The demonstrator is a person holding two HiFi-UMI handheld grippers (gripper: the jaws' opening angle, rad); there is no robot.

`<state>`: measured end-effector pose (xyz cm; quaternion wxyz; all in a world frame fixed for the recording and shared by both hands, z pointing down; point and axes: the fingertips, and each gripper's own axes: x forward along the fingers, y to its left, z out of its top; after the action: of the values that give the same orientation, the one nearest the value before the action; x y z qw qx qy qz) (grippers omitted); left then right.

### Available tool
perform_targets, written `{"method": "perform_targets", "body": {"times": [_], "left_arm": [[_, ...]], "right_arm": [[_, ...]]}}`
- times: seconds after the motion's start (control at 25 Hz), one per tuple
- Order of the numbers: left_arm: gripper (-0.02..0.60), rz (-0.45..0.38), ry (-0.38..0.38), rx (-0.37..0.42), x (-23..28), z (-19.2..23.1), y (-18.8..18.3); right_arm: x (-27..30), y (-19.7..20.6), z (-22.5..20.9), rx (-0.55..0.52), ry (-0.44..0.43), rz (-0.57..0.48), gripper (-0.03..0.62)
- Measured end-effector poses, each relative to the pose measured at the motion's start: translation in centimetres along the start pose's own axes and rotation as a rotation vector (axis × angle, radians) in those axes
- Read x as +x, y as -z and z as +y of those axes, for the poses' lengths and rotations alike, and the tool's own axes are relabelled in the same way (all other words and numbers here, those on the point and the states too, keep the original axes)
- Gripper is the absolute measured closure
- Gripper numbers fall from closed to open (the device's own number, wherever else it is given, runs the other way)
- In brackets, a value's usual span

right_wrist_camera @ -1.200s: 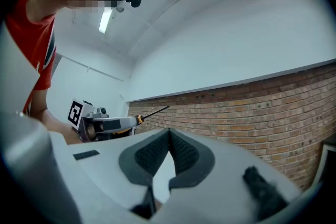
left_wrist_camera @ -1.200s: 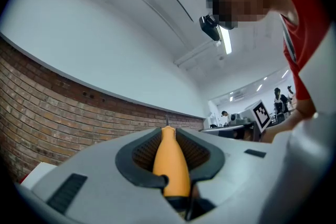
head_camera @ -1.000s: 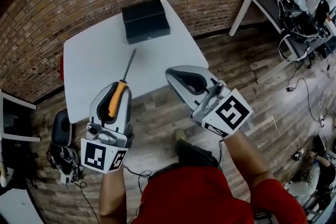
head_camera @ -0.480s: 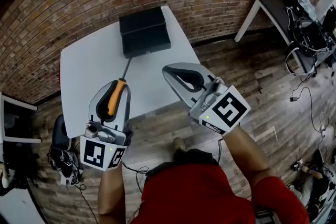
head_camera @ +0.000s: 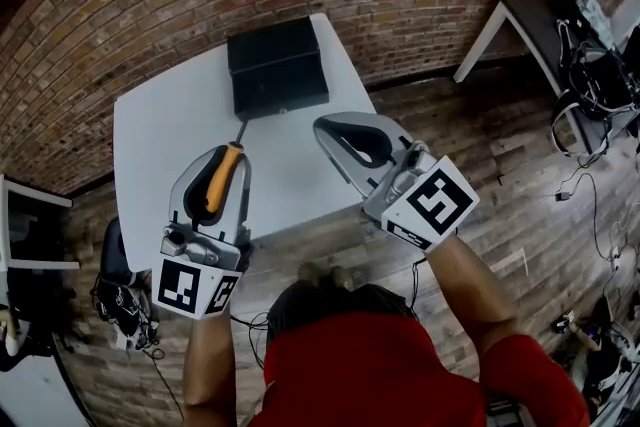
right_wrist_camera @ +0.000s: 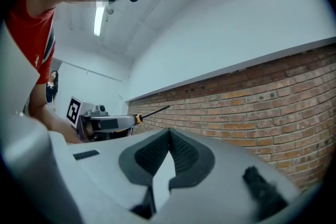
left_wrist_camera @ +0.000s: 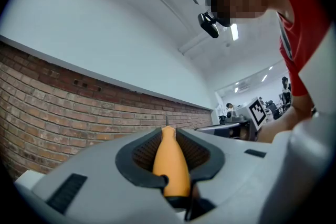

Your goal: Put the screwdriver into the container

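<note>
the left gripper (head_camera: pixel 219 155) is clamped on the screwdriver (head_camera: pixel 222 185) by its orange handle. the shaft points ahead at the black container (head_camera: pixel 277 65) (on a white table (head_camera: pixel 160 135)). beside it, the right gripper (head_camera: pixel 325 128) has its jaws together, empty.

No legible word, brand, number or label is found in any view. The only printed signs are black-and-white square coded markers. In the head view, the cube (head_camera: pixel 195 290) of the left gripper (head_camera: pixel 218 155), near 7 o'clock, carries one on each of two visible faces, and the cube (head_camera: pixel 432 205) of the right gripper (head_camera: pixel 325 127), between 3 and 4 o'clock, carries one on its upper face. One such marker (left_wrist_camera: pixel 258 110) shows at 3 o'clock in the left gripper view, and another marker (right_wrist_camera: pixel 75 110) at 9 o'clock in the right gripper view.
</note>
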<state>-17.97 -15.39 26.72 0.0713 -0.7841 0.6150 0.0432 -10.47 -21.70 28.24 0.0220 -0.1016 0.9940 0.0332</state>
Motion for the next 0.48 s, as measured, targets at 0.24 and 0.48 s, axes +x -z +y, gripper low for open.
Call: {"method": "perform_targets", "body": {"times": [0.24, 0.48], "left_arm": [[0.488, -0.011, 0.014, -0.018, 1.9, 1.8, 0.8], [0.488, -0.018, 0.054, -0.027, 4.7, 4.8, 2.1]], "right_arm": [[1.8, 0.5, -1.6, -0.012, 0.014, 0.022, 0.563], [4.0, 1.2, -4.8, -0.017, 0.07, 0.035, 0.563]]}}
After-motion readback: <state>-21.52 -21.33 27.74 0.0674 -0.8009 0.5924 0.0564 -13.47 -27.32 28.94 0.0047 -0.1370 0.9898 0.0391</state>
